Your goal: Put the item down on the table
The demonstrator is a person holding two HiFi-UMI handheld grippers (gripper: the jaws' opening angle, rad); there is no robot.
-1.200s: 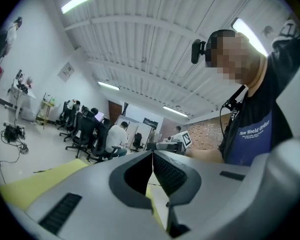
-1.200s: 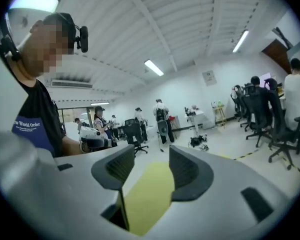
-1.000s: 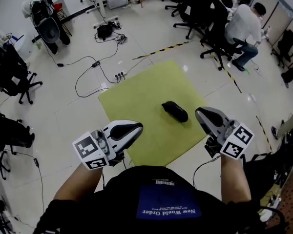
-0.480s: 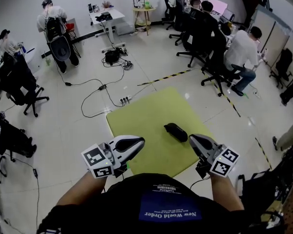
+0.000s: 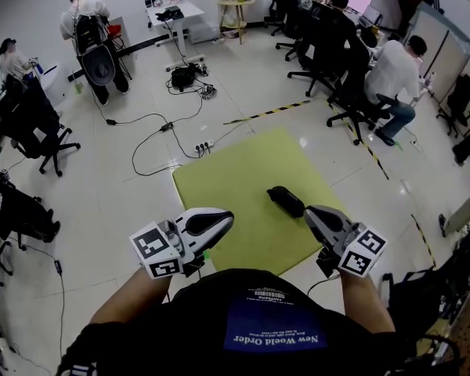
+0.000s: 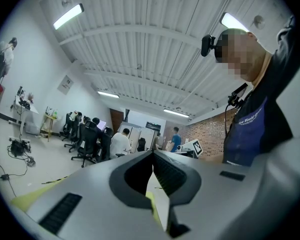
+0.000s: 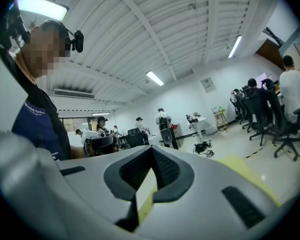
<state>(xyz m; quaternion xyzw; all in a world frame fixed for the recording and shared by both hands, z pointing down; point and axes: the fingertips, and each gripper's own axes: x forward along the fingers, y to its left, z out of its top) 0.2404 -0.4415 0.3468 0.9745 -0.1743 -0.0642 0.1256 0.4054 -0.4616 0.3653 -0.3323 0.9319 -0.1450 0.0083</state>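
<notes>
The black item (image 5: pixel 285 201) lies on the yellow-green surface (image 5: pixel 227 178), just ahead of the right tool (image 5: pixel 309 212) and apart from the left tool (image 5: pixel 225 220), both pressed together on nothing, so the placing looks done; any retreat should avoid nudging it.

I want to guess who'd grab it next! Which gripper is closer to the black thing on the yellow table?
Probably the right gripper: the black item lies on the table just beyond its tip. The left gripper sits farther off. Both are shut and empty.
</notes>
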